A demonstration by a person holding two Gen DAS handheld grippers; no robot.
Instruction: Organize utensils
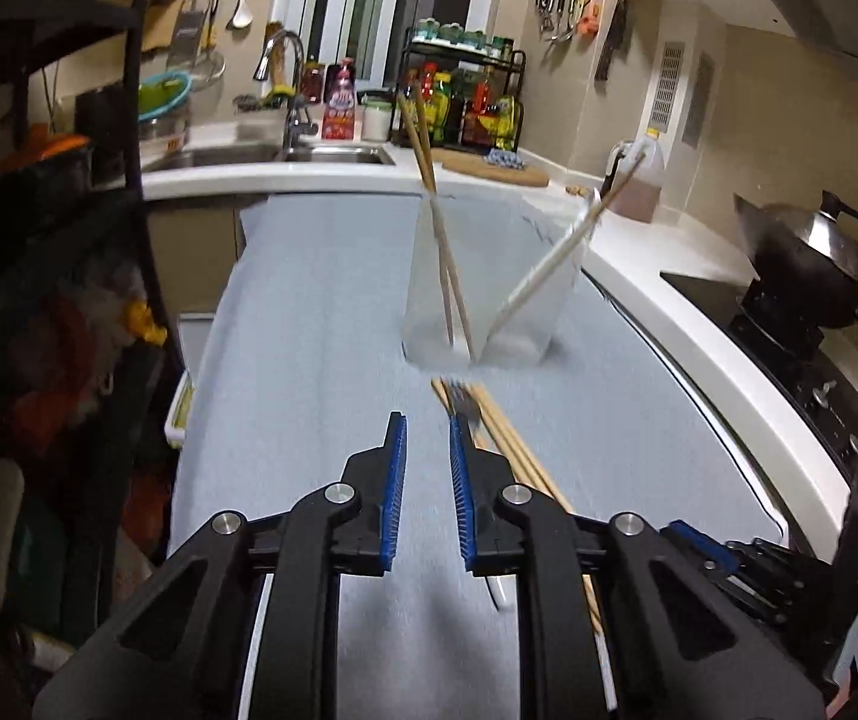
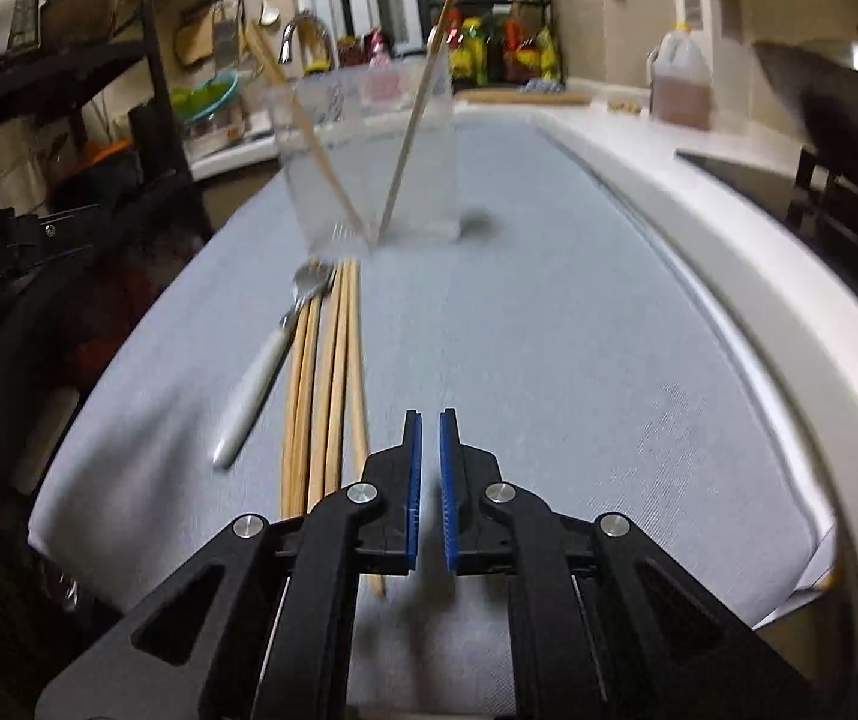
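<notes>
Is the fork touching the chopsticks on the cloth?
Touching. The right wrist view shows the fork with its prongs lying against the loose chopsticks.

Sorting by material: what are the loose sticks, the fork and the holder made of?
Tan chopsticks: likely bamboo or wood, matte. White-handled fork: shiny metal head; glossy handle, plastic or ceramic, unclear. Clear two-compartment holder: see-through plastic or glass.

You get dim, warm indoor light; both views smear with motion blur, worst on the clear container [image 2: 369, 156], and fisheye bends the edges.
</notes>
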